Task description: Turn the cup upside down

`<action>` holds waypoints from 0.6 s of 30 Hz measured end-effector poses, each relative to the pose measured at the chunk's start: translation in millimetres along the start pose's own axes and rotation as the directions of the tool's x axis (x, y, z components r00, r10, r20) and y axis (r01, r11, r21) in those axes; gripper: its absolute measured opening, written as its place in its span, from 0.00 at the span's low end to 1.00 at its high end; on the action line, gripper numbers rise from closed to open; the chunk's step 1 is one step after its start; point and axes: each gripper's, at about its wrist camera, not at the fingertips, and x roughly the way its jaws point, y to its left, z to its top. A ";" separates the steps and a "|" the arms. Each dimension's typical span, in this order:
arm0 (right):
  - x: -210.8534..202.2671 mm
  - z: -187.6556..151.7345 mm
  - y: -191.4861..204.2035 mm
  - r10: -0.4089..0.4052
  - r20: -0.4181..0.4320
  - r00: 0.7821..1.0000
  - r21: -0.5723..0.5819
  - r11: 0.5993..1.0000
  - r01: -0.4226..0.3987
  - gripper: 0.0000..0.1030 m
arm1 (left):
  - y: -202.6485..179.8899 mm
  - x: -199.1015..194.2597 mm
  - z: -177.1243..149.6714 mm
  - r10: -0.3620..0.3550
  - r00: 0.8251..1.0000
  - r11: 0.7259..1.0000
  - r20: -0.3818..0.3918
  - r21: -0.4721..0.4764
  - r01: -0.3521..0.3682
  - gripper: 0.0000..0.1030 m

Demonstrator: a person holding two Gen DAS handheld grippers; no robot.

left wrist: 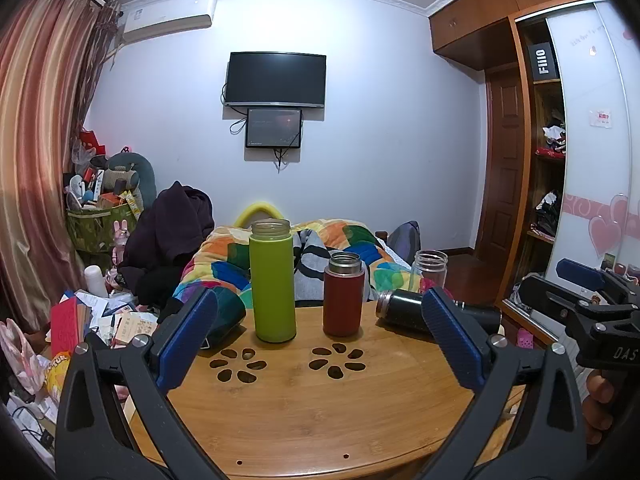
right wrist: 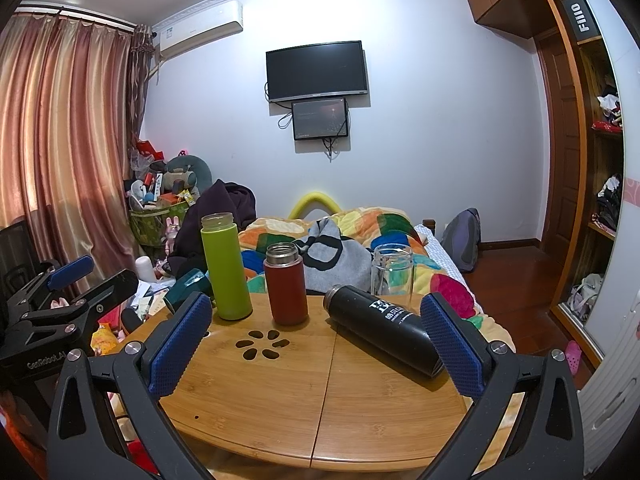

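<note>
On the round bamboo table stand an open tall green cup, an open short red cup and a clear glass cup at the far edge. A black cup lies on its side at the right. A dark teal cup lies at the left edge. My left gripper is open and empty, short of the cups. My right gripper is open and empty, its right pad beside the black cup.
A bed with a colourful quilt lies behind the table. Clutter and papers fill the floor at the left. A wardrobe stands at the right. The right gripper shows at the right edge of the left wrist view.
</note>
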 end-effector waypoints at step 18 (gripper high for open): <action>-9.2 9.9 7.6 0.007 0.006 1.000 -0.009 1.000 -0.007 1.00 | 5.0 -0.9 -5.3 0.006 1.000 1.000 -0.002 -0.002 -0.006 1.00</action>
